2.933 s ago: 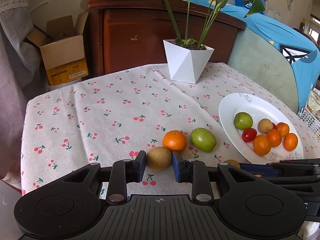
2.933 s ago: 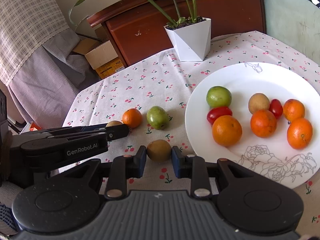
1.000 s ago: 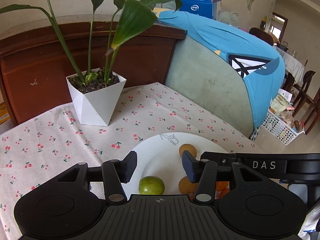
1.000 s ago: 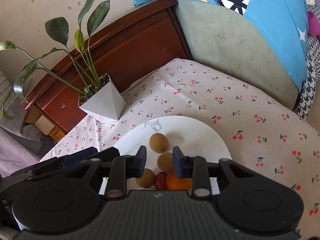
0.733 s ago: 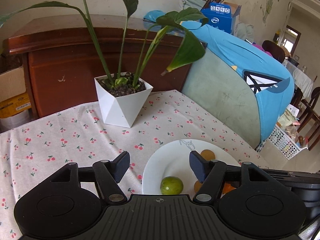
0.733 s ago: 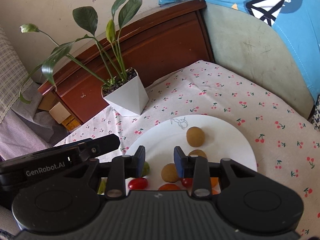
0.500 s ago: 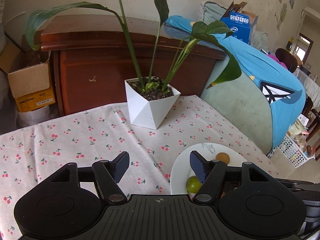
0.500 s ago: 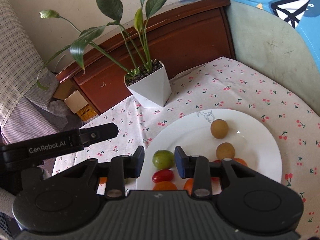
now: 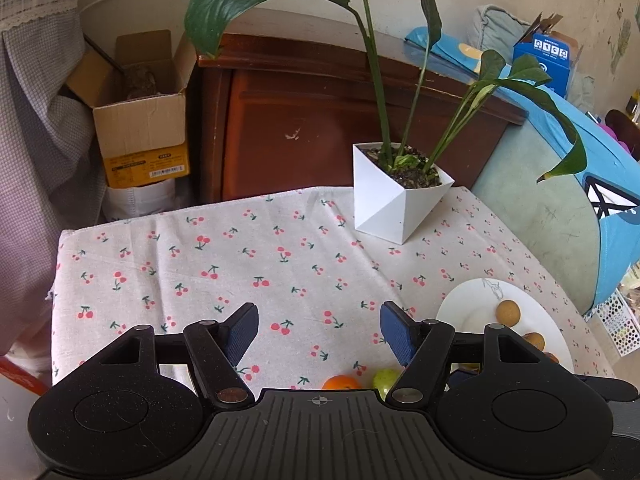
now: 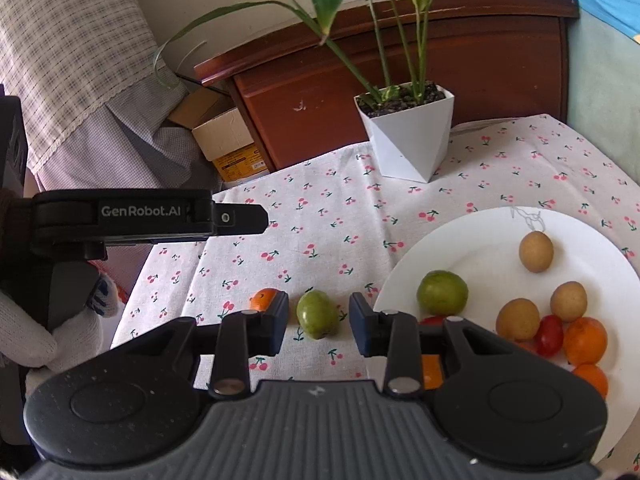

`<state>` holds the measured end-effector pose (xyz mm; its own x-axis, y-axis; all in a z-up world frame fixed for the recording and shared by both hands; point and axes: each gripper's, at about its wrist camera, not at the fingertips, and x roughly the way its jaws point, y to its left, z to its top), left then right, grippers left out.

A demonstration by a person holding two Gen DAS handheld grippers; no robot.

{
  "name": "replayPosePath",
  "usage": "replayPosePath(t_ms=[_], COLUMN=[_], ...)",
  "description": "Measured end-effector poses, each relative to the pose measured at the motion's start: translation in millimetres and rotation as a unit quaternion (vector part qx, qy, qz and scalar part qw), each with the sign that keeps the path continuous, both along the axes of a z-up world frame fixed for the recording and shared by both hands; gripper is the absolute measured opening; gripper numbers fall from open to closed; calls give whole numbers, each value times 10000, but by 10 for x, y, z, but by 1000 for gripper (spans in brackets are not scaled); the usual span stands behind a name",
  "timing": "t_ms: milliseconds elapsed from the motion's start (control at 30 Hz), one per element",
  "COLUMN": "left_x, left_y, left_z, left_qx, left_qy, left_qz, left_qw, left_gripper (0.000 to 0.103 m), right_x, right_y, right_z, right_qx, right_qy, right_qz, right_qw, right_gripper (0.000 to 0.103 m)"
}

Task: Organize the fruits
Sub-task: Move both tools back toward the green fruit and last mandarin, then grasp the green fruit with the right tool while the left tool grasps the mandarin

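Note:
A white plate [image 10: 472, 240] at the right holds several fruits: a green one [image 10: 442, 292], brown ones, oranges and red tomatoes. On the cherry cloth lie a green fruit [image 10: 317, 314] and an orange [image 10: 263, 298]. My right gripper [image 10: 319, 322] is open and empty, its jaws either side of the green fruit, above it. My left gripper [image 9: 319, 330] is open and empty over bare cloth; the orange [image 9: 341, 382] and green fruit [image 9: 385, 379] show just below it, the plate [image 9: 464, 308] to its right. The left gripper's body [image 10: 140, 216] shows in the right wrist view.
A white pot with a tall green plant [image 9: 400, 196] stands at the table's back, also in the right wrist view [image 10: 408, 136]. Behind are a wooden cabinet [image 9: 320, 120], a cardboard box [image 9: 140, 120] and a blue-covered chair [image 9: 560, 200].
Both grippers released brown fruits onto the plate and swung left, back over the cloth. The left jaws opened wider. The right jaws now frame the green fruit on the cloth.

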<state>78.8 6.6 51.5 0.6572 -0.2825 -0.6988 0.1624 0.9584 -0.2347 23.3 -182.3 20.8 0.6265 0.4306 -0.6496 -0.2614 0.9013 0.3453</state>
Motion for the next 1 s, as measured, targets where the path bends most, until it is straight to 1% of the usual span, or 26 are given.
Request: replayPosePath(t_ms=[167, 300, 533, 633, 700, 833, 1000], left_x=[-47, -64, -107, -115, -123, -160, -233], left_y=[107, 179, 236, 257, 274, 307, 281], left_z=[-70, -122, -145, -172, -180, -203, -257], left_qx=[59, -13, -54, -63, -69, -61, 4], left_qy=[131, 243, 267, 313, 330, 330, 328], left_qz=[94, 167, 201, 227, 240, 240, 79], left_qw=[9999, 9996, 9994, 9992, 9991, 9991, 9994], left_gripper=[67, 67, 67, 67, 67, 67, 67], right_x=[23, 52, 81, 105, 101, 92, 49], right_y=[122, 178, 297, 311, 310, 275, 204], right_z=[-59, -115, -196, -247, -256, -234, -125], right_qx=[-254, -445, -790, -809, -833, -691, -554], right_qy=[-63, -78, -150, -92, -120, -62, -172], right_qz=[147, 216, 375, 348, 313, 263, 189], right_qw=[9995, 9987, 9961, 9961, 9960, 9972, 9981], right_gripper=[35, 35, 35, 32, 28, 28, 27])
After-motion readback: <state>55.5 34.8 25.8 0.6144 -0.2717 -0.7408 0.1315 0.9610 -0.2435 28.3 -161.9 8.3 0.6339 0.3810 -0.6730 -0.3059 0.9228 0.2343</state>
